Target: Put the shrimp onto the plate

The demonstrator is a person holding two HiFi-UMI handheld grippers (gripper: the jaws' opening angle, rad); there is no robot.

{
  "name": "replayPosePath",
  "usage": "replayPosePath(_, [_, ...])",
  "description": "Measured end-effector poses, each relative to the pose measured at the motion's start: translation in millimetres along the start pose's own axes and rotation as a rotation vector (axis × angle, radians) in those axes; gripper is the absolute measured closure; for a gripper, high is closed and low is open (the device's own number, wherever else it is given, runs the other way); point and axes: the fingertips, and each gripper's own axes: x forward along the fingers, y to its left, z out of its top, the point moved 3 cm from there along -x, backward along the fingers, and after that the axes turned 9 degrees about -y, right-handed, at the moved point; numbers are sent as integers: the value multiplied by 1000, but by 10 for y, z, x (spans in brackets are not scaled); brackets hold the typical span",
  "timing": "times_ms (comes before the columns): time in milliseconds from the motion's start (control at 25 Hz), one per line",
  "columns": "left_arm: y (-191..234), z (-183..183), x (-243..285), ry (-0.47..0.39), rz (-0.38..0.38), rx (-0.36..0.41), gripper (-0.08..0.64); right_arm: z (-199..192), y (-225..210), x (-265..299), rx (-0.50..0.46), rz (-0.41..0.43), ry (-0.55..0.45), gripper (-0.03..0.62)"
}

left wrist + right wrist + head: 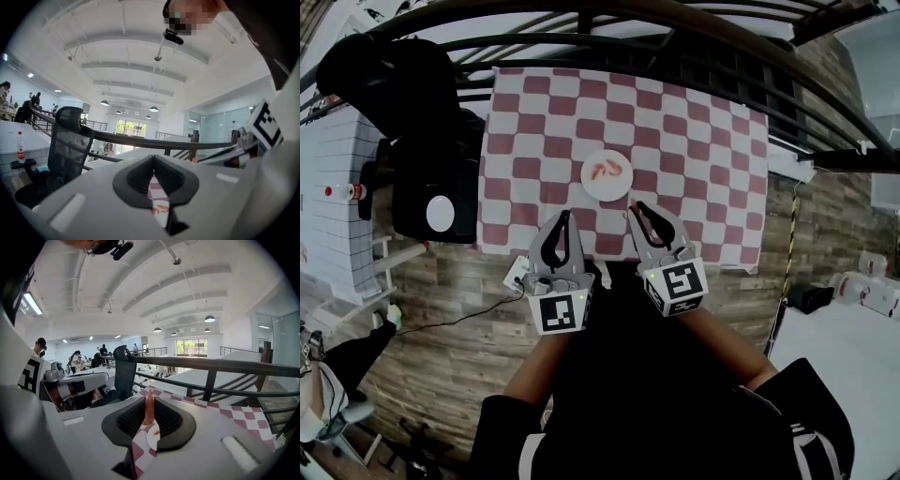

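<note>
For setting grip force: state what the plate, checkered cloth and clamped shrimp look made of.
Round white plate: smooth, even white; ceramic or plastic, unclear. Red-and-white checkered cloth: flat, printed squares; fabric or vinyl. Orange shrimp in the right claw: uniform orange, stiff-looking; possibly plastic.

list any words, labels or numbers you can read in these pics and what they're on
No words or numbers can be read in any view.
The cubes on the left hand-held gripper and the right hand-held gripper carry only black-and-white square marker patterns, no letters.
The bottle at the far left has a red label, but it is too small to read.
</note>
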Motion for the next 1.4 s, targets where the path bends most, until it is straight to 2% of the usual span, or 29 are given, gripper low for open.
replayPosePath(400, [-102, -231, 325, 72, 21, -1, 552, -288, -182, 405, 9, 74, 70, 534])
replayPosePath(520, [-71, -293, 369, 64, 39, -4, 552, -381, -207, 500, 14, 89, 91, 534])
replayPosePath(760, [116, -272, 476, 65, 130, 17, 552, -524, -249, 636, 32, 119, 129, 534])
replayPosePath(1040, [148, -339, 545, 76, 150, 9, 552, -718, -291, 811, 19, 138, 178, 534])
replayPosePath(1200, [129, -343, 600, 42, 139, 6, 552, -846, -307, 891, 11, 151, 209, 534])
replayPosePath(1400, [153, -383, 634, 46, 154, 6, 552, -1027, -316, 968, 4, 166, 240, 534])
